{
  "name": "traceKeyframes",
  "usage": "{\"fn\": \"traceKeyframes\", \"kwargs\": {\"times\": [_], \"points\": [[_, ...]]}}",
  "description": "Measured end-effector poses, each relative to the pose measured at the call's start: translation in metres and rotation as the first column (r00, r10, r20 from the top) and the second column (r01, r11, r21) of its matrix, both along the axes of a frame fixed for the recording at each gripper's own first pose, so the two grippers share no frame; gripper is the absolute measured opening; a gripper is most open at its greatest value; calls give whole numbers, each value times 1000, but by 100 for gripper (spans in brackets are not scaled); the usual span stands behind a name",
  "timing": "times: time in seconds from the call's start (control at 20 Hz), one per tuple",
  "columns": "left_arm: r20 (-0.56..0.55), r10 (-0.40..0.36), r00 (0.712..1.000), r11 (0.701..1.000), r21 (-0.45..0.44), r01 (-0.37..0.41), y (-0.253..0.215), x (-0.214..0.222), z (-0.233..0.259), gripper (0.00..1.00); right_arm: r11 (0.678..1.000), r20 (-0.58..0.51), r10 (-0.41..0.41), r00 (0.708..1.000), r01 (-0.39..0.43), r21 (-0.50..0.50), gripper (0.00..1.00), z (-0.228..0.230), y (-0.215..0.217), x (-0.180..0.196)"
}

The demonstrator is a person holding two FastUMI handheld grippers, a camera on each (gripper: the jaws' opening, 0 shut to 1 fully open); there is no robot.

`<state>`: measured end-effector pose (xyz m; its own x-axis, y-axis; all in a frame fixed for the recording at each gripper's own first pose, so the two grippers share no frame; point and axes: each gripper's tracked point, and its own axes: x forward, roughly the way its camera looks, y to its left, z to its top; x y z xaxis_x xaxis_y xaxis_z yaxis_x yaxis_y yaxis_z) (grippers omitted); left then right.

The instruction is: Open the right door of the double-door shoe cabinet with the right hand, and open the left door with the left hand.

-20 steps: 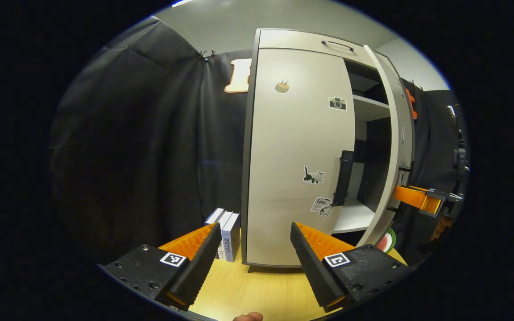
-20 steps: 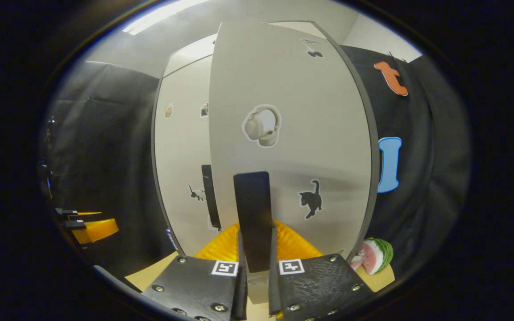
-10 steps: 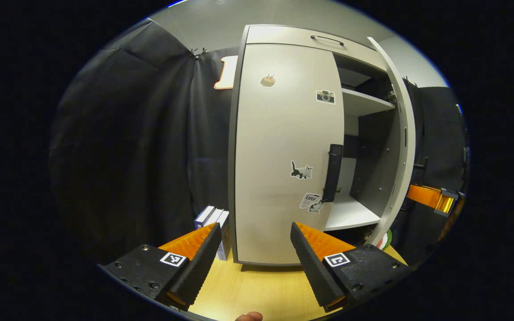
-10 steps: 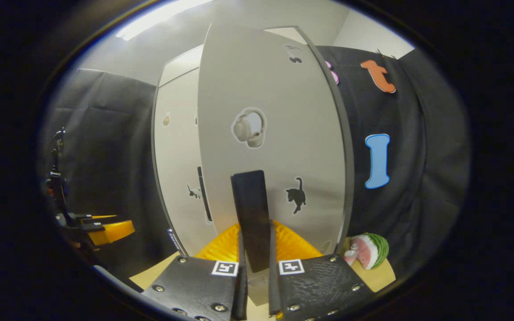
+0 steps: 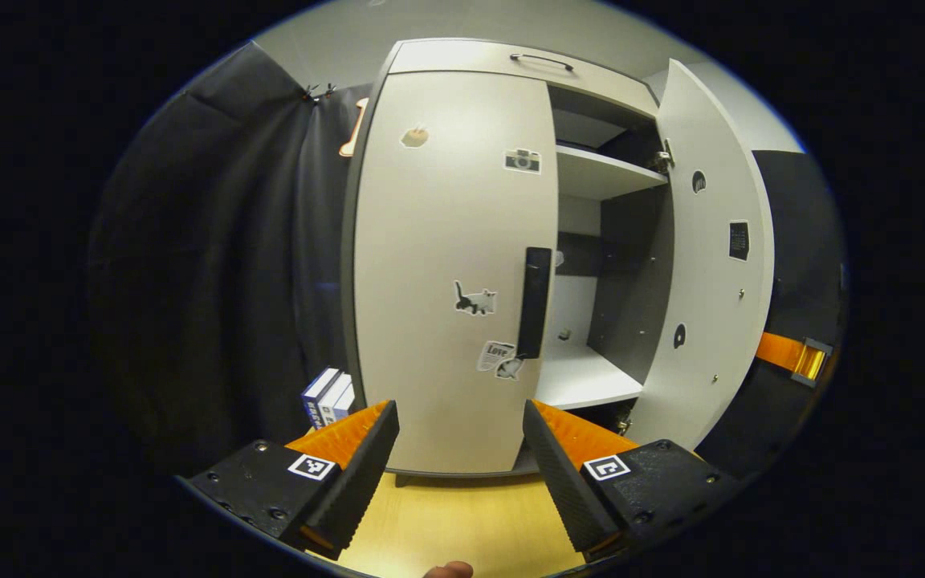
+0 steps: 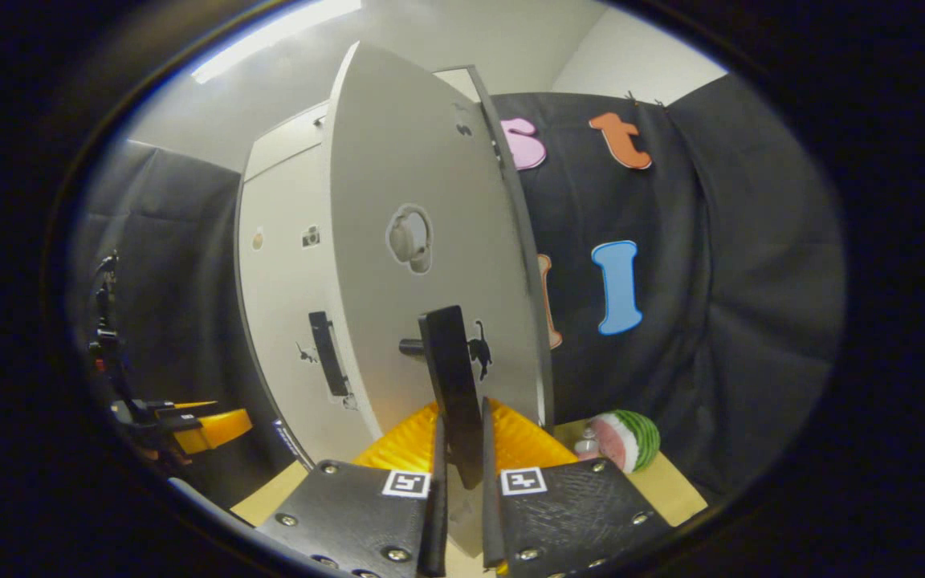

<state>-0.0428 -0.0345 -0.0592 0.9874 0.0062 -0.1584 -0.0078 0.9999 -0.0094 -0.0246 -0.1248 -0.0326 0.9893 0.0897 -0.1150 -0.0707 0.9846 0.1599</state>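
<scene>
The pale grey shoe cabinet (image 5: 462, 60) stands on a wooden table (image 5: 462, 522). Its right door (image 5: 711, 265) is swung wide, baring white shelves (image 5: 599, 172). The left door (image 5: 446, 265) is closed, with its black vertical handle (image 5: 534, 302) at its right edge. My left gripper (image 5: 458, 449) hangs open in front of the left door, below that handle and apart from it. In the right gripper view my right gripper (image 6: 459, 482) is shut on the right door's black handle (image 6: 450, 385), with the door's face (image 6: 422, 241) right ahead. The right gripper (image 5: 792, 357) also peeks past the open door's edge.
A few books (image 5: 326, 397) stand against the cabinet's left side. A watermelon slice (image 6: 627, 437) and a small bottle (image 6: 587, 441) sit on the table to the right of the open door. Black cloth hangs behind and on both sides.
The right door has swung much wider, pulled by my shut right gripper. My left gripper has shifted so the left door and its handle sit more centred in front of it.
</scene>
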Motion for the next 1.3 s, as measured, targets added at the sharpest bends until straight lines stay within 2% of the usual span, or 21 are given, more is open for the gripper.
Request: {"fn": "traceKeyframes", "kwargs": {"times": [0.35,0.4,0.45,0.5,0.55,0.7,0.85,1.3], "points": [[6,-32,999,999,11,32,-27,5,1,97,989,4,-145,989,145,-10,17,-1,-53,-6],[6,-27,1000,1000,12,27,-28,7,2,94,984,10,-173,985,174,-38,6,1,-72,-3],[7,-21,1000,1000,11,21,-27,9,1,97,981,19,-186,982,187,-53,5,4,-85,-4],[8,-16,1000,1000,7,16,-28,12,1,97,981,17,-185,983,185,-56,17,4,-89,-6],[7,-13,1000,1000,5,13,-29,16,2,97,982,17,-183,983,183,-48,5,4,-92,-9],[6,-5,1000,1000,4,5,-32,26,2,97,988,25,-150,988,151,-28,5,8,-93,-10],[9,-4,1000,1000,5,4,-37,38,4,97,988,32,-144,989,145,-55,5,10,-93,-9],[11,-3,1000,1000,1,3,-44,61,7,97,994,26,-113,993,113,-6,5,16,-97,-14]]}}
